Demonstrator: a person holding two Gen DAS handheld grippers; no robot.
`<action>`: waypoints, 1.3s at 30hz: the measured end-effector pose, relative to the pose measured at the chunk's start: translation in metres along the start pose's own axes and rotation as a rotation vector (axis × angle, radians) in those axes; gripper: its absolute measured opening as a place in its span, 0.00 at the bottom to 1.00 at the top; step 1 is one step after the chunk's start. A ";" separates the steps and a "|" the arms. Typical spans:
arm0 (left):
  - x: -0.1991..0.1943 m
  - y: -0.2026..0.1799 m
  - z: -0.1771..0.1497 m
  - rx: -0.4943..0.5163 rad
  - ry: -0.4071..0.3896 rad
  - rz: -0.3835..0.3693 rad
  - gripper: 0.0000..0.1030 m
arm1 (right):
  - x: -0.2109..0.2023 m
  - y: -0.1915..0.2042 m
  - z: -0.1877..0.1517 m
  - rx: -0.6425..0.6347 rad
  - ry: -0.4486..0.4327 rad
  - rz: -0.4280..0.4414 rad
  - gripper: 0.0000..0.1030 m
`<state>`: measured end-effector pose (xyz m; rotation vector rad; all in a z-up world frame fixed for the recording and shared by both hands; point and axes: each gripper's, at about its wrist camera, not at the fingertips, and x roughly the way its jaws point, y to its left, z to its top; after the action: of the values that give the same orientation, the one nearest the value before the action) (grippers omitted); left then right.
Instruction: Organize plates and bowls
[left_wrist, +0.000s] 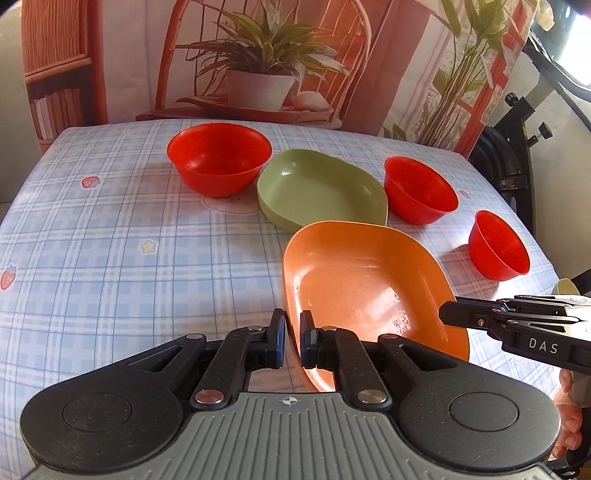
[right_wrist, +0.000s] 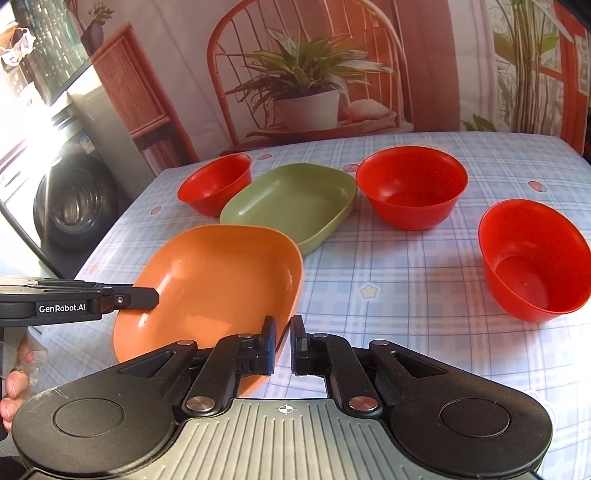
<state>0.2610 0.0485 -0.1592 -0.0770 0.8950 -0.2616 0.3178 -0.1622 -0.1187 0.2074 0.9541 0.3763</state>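
Note:
An orange plate is held tilted above the checked tablecloth, close in front of both grippers. My left gripper is shut on its left rim. My right gripper is shut on its right rim. A green plate lies flat behind the orange one, also in the right wrist view. Three red bowls stand upright: a large one at the back left, a medium one right of the green plate, a small one at the right edge.
The table has a blue checked cloth; its right edge drops off near the small bowl. A printed backdrop with a plant stands behind. A washing machine and a black stand flank the table.

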 end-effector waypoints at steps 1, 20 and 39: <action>0.001 -0.001 0.008 0.016 -0.008 -0.003 0.08 | -0.001 -0.002 0.005 0.011 -0.011 0.003 0.07; 0.100 -0.017 0.134 0.299 0.058 0.051 0.09 | 0.063 -0.038 0.064 0.117 -0.106 -0.062 0.10; 0.113 -0.005 0.132 0.318 0.056 0.074 0.10 | 0.070 -0.024 0.066 0.028 -0.110 -0.097 0.20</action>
<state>0.4298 0.0091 -0.1615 0.2585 0.8999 -0.3351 0.4141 -0.1564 -0.1422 0.2045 0.8584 0.2603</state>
